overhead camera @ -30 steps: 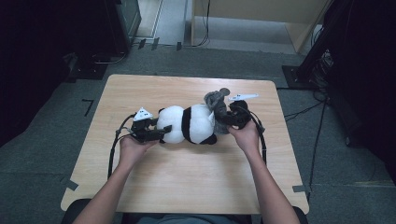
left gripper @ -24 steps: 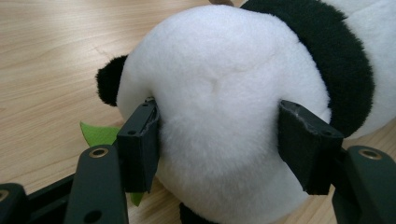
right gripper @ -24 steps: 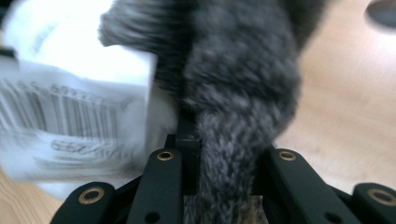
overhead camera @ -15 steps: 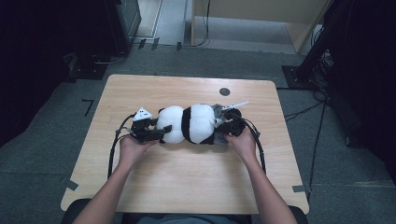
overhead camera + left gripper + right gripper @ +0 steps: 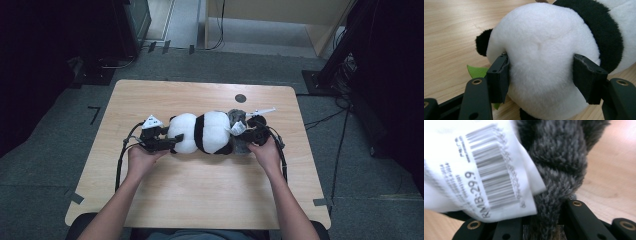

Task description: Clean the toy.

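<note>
A black-and-white panda plush (image 5: 205,132) lies on its side across the middle of the wooden table (image 5: 200,200). My left gripper (image 5: 172,140) is shut on its round white head (image 5: 541,37), both pads pressing into the fur from either side (image 5: 541,62). A green felt leaf (image 5: 476,71) pokes out under the head. At the panda's other end my right gripper (image 5: 245,135) is shut on a grey fuzzy piece (image 5: 559,162), which runs down between its jaws (image 5: 544,225). A white barcode tag (image 5: 484,170) hangs beside that grey piece (image 5: 237,117).
A small dark round spot (image 5: 240,98) sits on the table behind the panda. Cables trail from both grippers toward the person's forearms. Dark equipment and cables stand on the floor past the far table edge and to the right.
The right gripper has come down and toward the panda with the grey piece, which was raised above the panda's end a second ago. The left gripper has stayed put.
</note>
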